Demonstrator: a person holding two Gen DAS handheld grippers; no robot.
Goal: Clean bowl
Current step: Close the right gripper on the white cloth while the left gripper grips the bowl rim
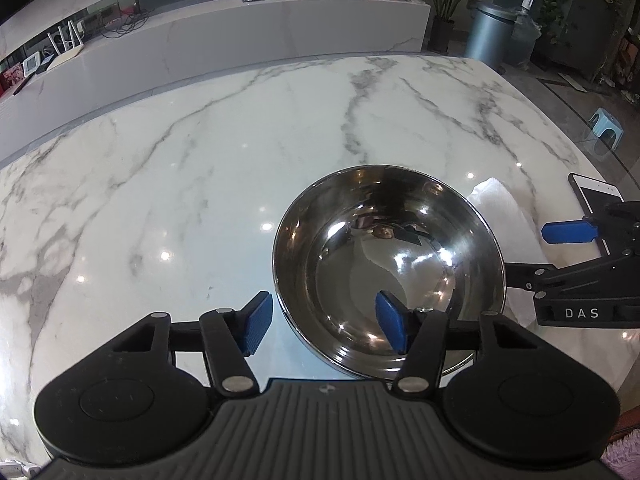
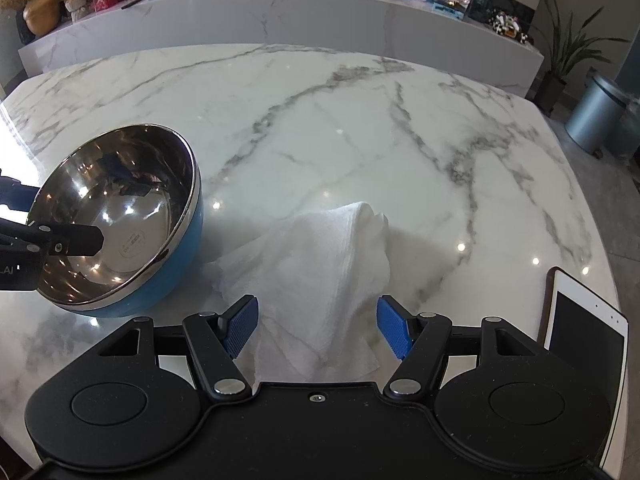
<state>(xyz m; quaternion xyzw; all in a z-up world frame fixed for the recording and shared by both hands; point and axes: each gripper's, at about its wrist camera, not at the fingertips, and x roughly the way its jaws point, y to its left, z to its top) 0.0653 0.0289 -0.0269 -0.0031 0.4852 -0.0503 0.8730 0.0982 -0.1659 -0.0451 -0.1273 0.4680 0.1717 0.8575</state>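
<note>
Straddling bowl (image 1: 387, 268) rim near the table's (image 1: 200, 168) front edge, left gripper (image 1: 326, 326) half-wide, pads not pressing; right gripper (image 2: 318, 328) wide around cloth (image 2: 316, 276). Risk: tilted bowl skidding if squeezed off-centre; phone (image 2: 580, 328) close by.

Table: the white grey-veined marble table (image 2: 320, 128) bears everything.
Bowl: the steel bowl with a blue outside (image 2: 120, 216) is tilted, left of the cloth.
Cloth: the crumpled white cloth (image 2: 320, 272) lies just beside the bowl.
Phone: the white smartphone (image 2: 580, 332) lies right of the cloth, near the table edge.
</note>
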